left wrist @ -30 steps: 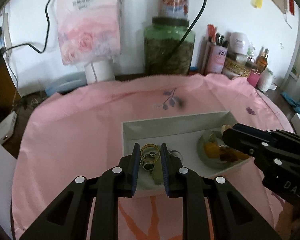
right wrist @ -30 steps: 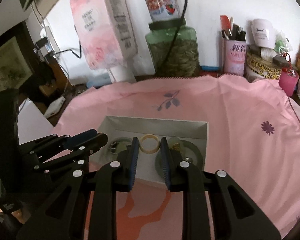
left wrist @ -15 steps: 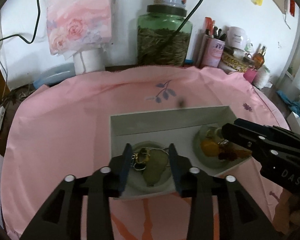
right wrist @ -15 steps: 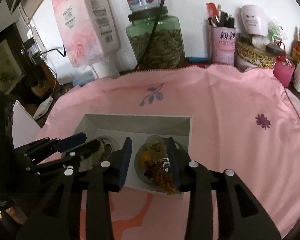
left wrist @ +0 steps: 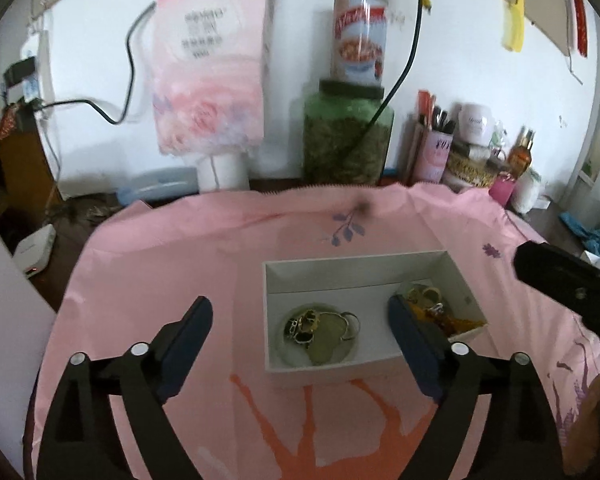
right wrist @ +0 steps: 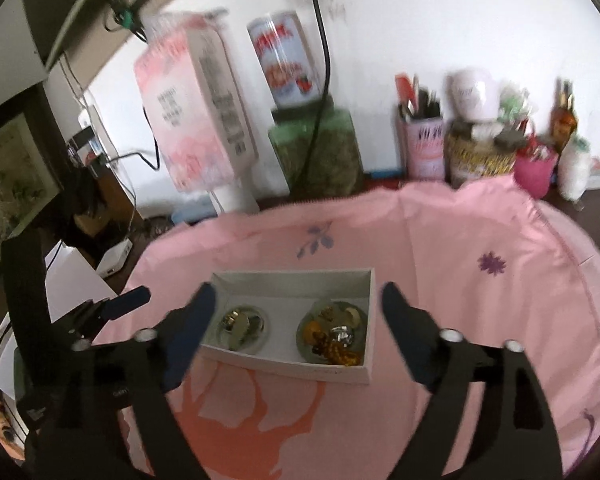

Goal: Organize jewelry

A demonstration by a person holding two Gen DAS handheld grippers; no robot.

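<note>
Pink tablecloth (left wrist: 172, 264) carries a white box (left wrist: 364, 268); clutter lines the wall.

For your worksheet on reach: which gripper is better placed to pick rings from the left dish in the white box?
Probably the left gripper: open, and the left dish of rings sits between its fingers in the white box. The right gripper is open too, framing both dishes.
</note>
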